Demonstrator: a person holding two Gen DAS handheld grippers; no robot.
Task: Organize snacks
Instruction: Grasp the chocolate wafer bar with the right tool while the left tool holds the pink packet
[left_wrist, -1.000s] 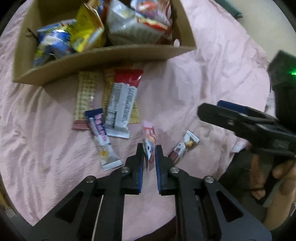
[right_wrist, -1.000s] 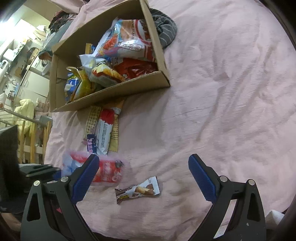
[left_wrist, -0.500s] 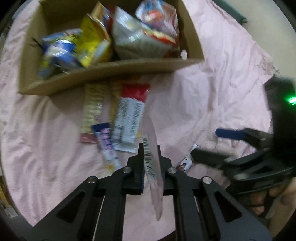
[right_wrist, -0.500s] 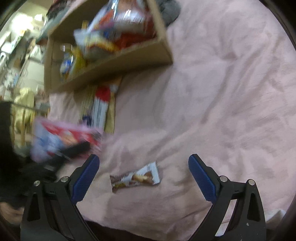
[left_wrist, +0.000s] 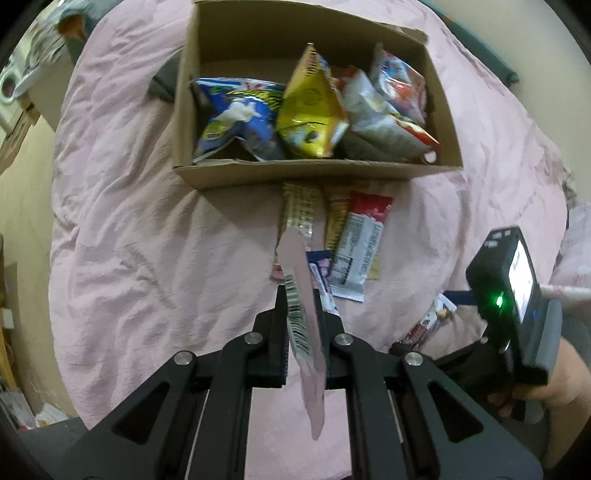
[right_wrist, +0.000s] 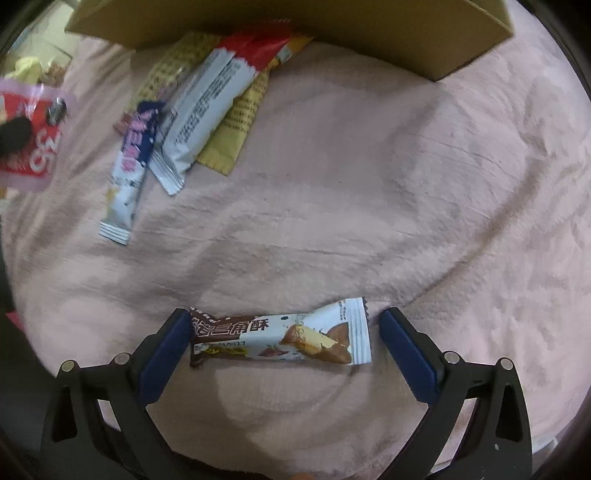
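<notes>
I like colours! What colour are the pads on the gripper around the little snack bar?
Dark blue pads, seen best in the right wrist view.

Lying crumpled and creased, pink bedsheet (left_wrist: 140, 229) carrying everything. Sitting on it toward the far side, cardboard box (left_wrist: 317, 176). Lying just in front of the box and partly overlapping one another, yellow checked packet (right_wrist: 168, 70), red-and-white bar (right_wrist: 214, 99), plain yellow packet (right_wrist: 236, 125) and blue-and-white stick (right_wrist: 129, 162). Resting alone on the sheet, well apart from that cluster, brown-and-white wafer bar (right_wrist: 280, 338).
</notes>
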